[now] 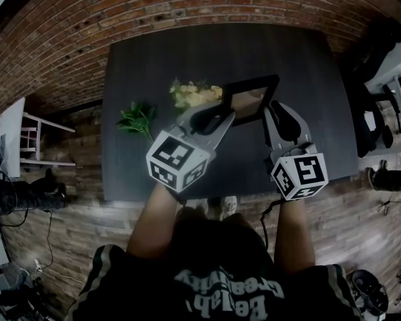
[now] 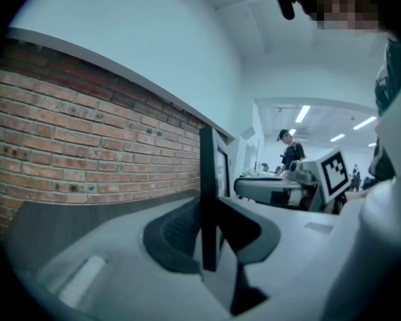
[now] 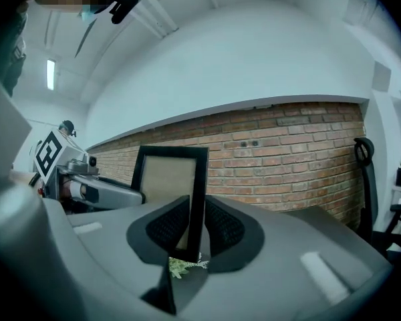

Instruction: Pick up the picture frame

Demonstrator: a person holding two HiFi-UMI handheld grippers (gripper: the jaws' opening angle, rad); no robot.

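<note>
A black picture frame point(image 1: 249, 99) with a pale, empty pane is held up above the dark table point(image 1: 147, 59). My left gripper point(image 1: 224, 116) has its jaws closed on the frame's left edge. In the left gripper view that edge point(image 2: 208, 199) stands upright between the pads, and both pads touch it at my left gripper point(image 2: 210, 236). My right gripper point(image 1: 271, 112) grips the frame's right side. The right gripper view shows the frame point(image 3: 170, 179) facing the camera, its right bar pinched in my right gripper point(image 3: 195, 226).
Pale yellow flowers point(image 1: 194, 93) and a green leafy sprig point(image 1: 137, 119) lie on the table left of the frame. A brick wall point(image 1: 87, 19) runs behind. A black chair point(image 1: 377, 45) stands to the right and a white shelf point(image 1: 33, 139) to the left. A person point(image 2: 291, 152) stands far off.
</note>
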